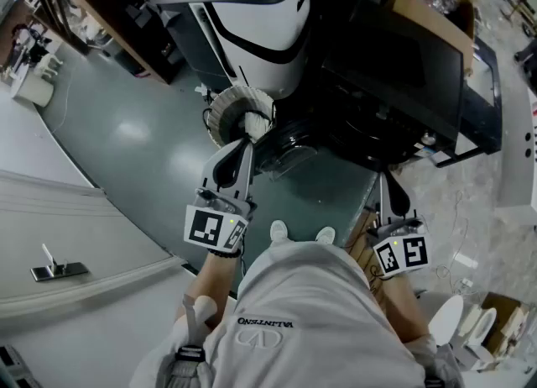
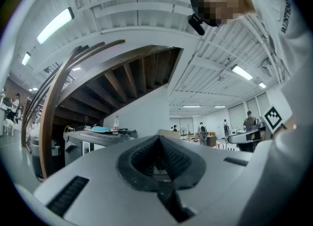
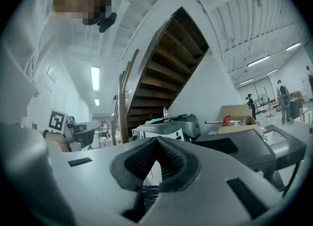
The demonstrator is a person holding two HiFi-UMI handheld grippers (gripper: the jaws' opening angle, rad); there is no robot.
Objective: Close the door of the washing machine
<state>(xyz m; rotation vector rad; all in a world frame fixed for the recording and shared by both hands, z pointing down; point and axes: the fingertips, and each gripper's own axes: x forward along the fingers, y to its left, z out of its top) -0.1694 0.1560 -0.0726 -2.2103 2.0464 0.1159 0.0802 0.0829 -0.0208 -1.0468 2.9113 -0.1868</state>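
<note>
The white washing machine (image 1: 256, 21) with a black curved stripe stands ahead of me in the head view. Its round white-rimmed door (image 1: 228, 113) juts out from the lower front, with a dark glass bulge (image 1: 289, 149) beside it. My left gripper (image 1: 249, 136) is shut and empty, its tips just in front of the door's rim; whether they touch is hidden. My right gripper (image 1: 384, 180) hangs shut and empty farther right, before a black machine (image 1: 394, 76). In the gripper views the left gripper (image 2: 159, 138) and right gripper (image 3: 157, 142) show closed jaws and the white machine (image 3: 164, 128) beyond.
A cardboard box (image 1: 432, 4) rests on the black machine. A wooden staircase (image 3: 166, 58) rises behind the machines. A low white ledge (image 1: 75, 235) runs along the left over the grey floor (image 1: 143, 151). Several people stand far off in the hall (image 2: 201, 131).
</note>
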